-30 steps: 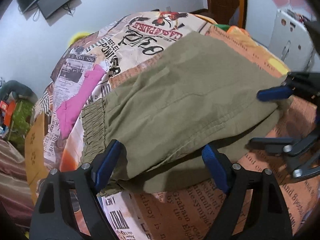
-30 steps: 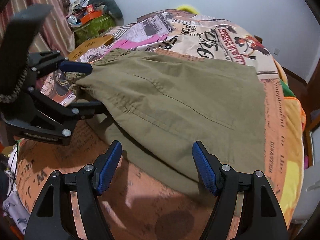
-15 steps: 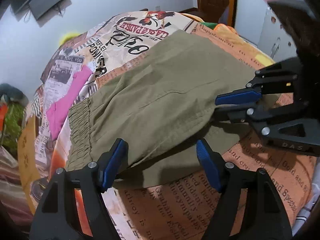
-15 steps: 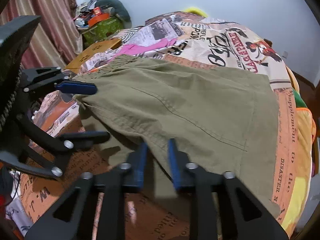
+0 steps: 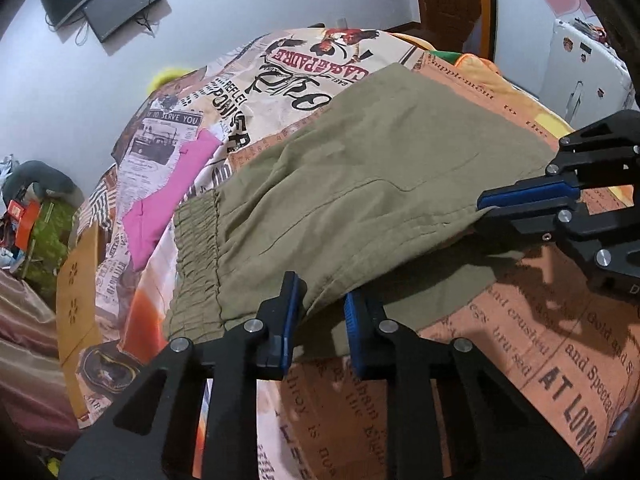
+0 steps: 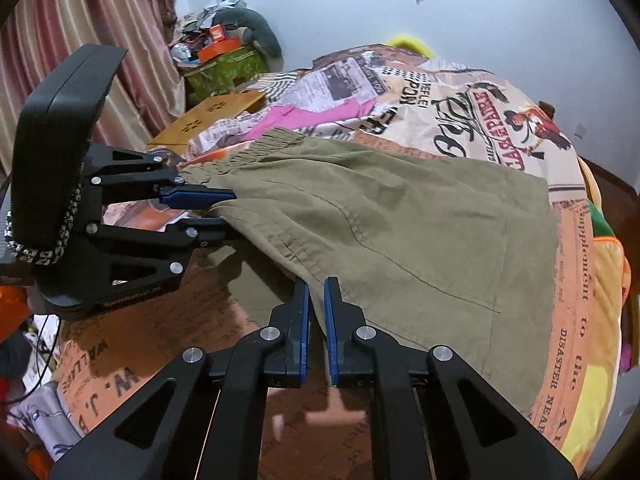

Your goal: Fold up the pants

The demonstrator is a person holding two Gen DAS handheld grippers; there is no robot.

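Note:
Olive-green pants (image 5: pixel 360 184) lie folded on a bed with a newspaper-print cover; they also show in the right wrist view (image 6: pixel 420 220). The elastic waistband (image 5: pixel 196 264) is at the left. My left gripper (image 5: pixel 320 308) has its blue pads closing on the near edge of the pants by the waistband, with cloth between them and a small gap left. My right gripper (image 6: pixel 316 304) is shut on the near edge of the pants further along. Each gripper shows in the other's view: the right (image 5: pixel 520 200), the left (image 6: pixel 208 208).
A pink garment (image 5: pixel 168 204) lies on the bedcover (image 5: pixel 560 360) beyond the waistband. A wooden panel (image 5: pixel 76 284) and a cluttered green box (image 6: pixel 224 68) stand off the bed's far side. A white appliance (image 5: pixel 580 68) is at the right.
Both grippers were open a second ago. The right one closed on the pants edge first, then the left one narrowed onto the edge by the waistband.

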